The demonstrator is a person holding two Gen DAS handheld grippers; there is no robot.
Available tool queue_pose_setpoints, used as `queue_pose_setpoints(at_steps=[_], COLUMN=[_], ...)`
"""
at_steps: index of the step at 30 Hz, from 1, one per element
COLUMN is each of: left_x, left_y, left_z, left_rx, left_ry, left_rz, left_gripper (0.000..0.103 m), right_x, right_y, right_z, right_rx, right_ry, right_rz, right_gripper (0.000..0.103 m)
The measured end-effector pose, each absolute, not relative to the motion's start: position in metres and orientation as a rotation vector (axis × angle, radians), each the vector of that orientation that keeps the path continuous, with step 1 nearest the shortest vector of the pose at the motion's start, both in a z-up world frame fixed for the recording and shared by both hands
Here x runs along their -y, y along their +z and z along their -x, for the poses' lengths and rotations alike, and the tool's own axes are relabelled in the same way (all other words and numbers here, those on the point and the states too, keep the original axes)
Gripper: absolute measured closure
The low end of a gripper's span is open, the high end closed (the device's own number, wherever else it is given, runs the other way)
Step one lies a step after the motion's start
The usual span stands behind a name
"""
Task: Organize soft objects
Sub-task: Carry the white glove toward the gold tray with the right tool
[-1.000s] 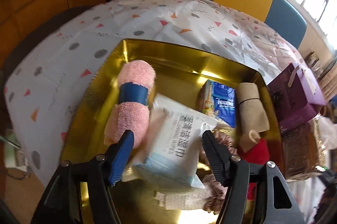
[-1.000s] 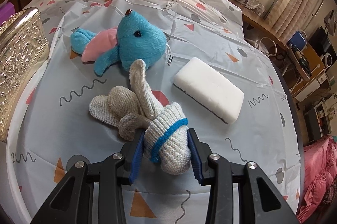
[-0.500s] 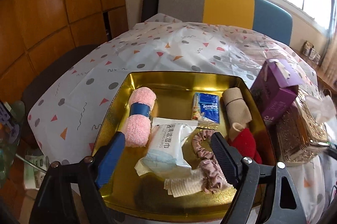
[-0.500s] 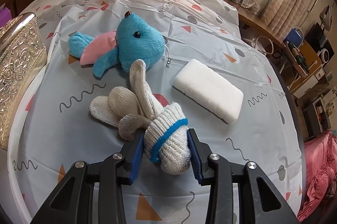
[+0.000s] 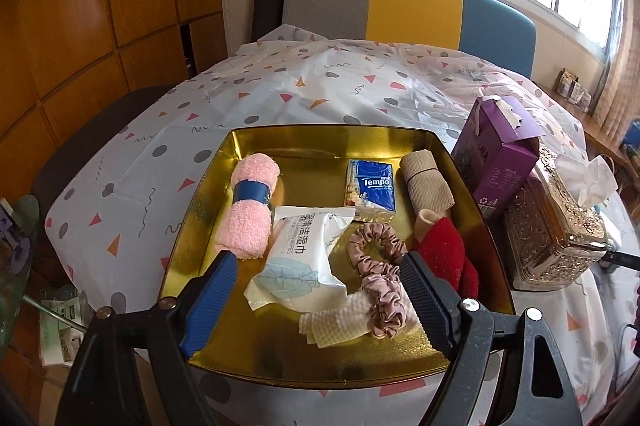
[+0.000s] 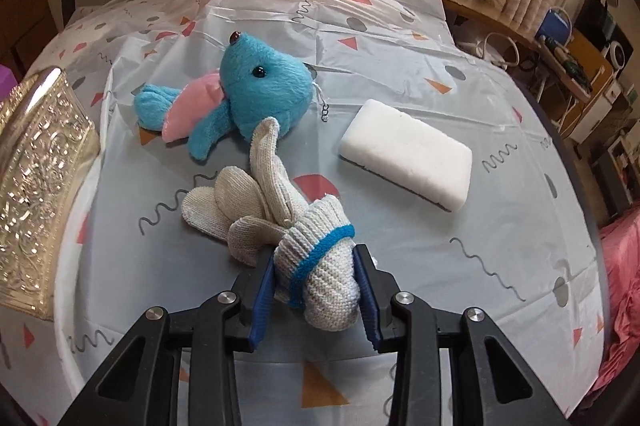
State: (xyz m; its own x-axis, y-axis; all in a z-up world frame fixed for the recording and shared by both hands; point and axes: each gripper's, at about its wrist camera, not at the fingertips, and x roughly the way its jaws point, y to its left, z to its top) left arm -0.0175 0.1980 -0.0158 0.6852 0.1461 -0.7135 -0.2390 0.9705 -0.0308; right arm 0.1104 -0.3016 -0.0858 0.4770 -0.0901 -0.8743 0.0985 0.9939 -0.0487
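— Over the gold tray [image 5: 192,222], what does the left wrist view show?

— The left gripper [image 5: 318,280] spread wide, holding nothing, above the tray's near edge. Inside lie a pink rolled towel [image 5: 250,206] by the left wall, a wet-wipes pack [image 5: 300,258] mid-tray, a tissue packet [image 5: 370,188] toward the far edge, a pink scrunchie [image 5: 378,270] and a red cloth [image 5: 448,258] by the right wall.

— And the right wrist view?

— The right gripper [image 6: 316,272] pinches the cuff of a knit glove [image 6: 280,210] (blue-banded) on the tablecloth [image 6: 400,26]. A blue plush toy [image 6: 248,94] touches the glove's fingertip; a white sponge [image 6: 406,160] sits near, toward the table's right edge.
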Motion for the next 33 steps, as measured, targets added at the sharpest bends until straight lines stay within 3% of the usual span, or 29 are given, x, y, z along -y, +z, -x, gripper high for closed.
queue_pose_setpoints(at_steps=[10, 19, 26, 33], left_x=[-0.199, -0.211, -0.221, -0.233], left_y=[-0.019, -0.026, -0.027, -0.025], left_z=[0.022, 0.024, 0.027, 0.035], left_rx=[-0.784, -0.800, -0.797, -0.781], left_ry=[0.209, 0.225, 0.249, 0.270], left_rz=[0.114, 0.141, 0.159, 0.169], left_gripper=[0.019, 0.019, 0.019, 0.019], right_x=[0.322, 0.320, 0.271, 0.137], right_y=[-0.078, -0.036, 0.029, 0.100], right_z=[-0.109, -0.108, -0.144, -0.172], right_rx=[-1.076, -0.973, -0.874, -0.787], right_ry=[-0.049, -0.017, 0.066, 0.305], right_rz=[-0.462, -0.582, -0.529, -0.315], right_gripper=[0.071, 0.071, 0.071, 0.071])
